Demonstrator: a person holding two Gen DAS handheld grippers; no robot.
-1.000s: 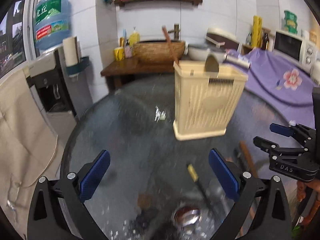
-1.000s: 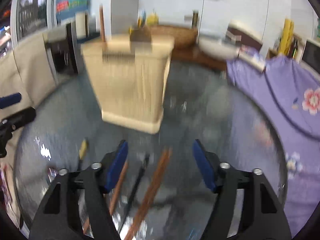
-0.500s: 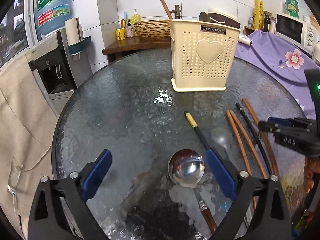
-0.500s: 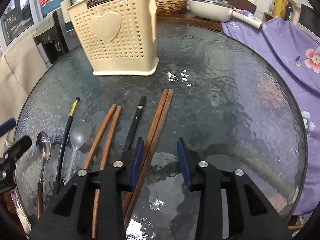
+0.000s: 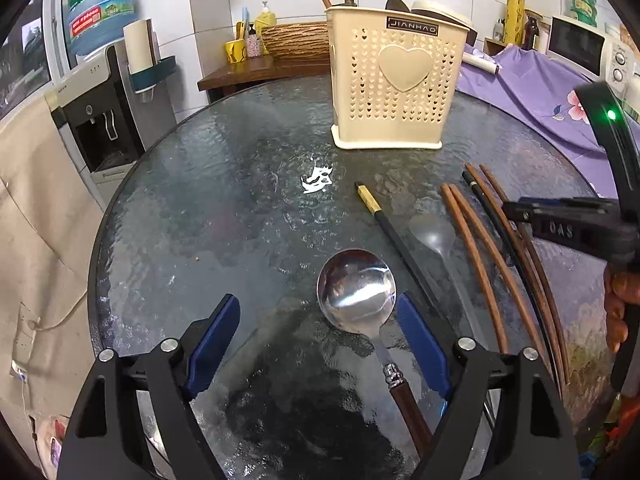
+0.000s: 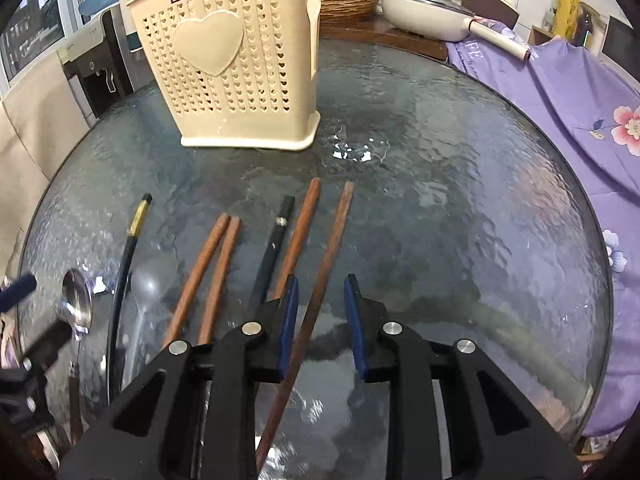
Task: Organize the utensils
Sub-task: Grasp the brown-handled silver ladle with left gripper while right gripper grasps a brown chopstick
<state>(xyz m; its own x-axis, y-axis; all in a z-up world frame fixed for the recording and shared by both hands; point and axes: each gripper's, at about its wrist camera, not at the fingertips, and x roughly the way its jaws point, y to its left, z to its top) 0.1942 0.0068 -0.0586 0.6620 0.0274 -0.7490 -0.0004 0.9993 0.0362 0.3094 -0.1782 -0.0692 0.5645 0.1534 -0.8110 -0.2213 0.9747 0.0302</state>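
A cream perforated utensil holder [image 5: 394,84] [image 6: 236,72] stands on the round glass table [image 5: 224,208]. A metal spoon with a brown handle [image 5: 358,292] lies between the pads of my left gripper [image 5: 318,334], which is open low over the table. Several brown chopsticks [image 6: 208,264], two black chopsticks [image 6: 272,252] and a clear plastic spoon [image 5: 434,234] lie side by side. My right gripper [image 6: 322,314] is open, narrowly, astride the rightmost brown chopstick [image 6: 328,256], without clamping it.
A water dispenser [image 5: 108,104] stands left of the table. A purple flowered cloth [image 6: 568,92] covers the surface to the right. A wooden counter with a basket [image 5: 296,42] and a pan [image 6: 424,12] sits behind.
Both grippers have dropped closer to the table. The left one now frames the metal spoon's bowl. The right one has shifted so its pads straddle the rightmost brown chopstick.
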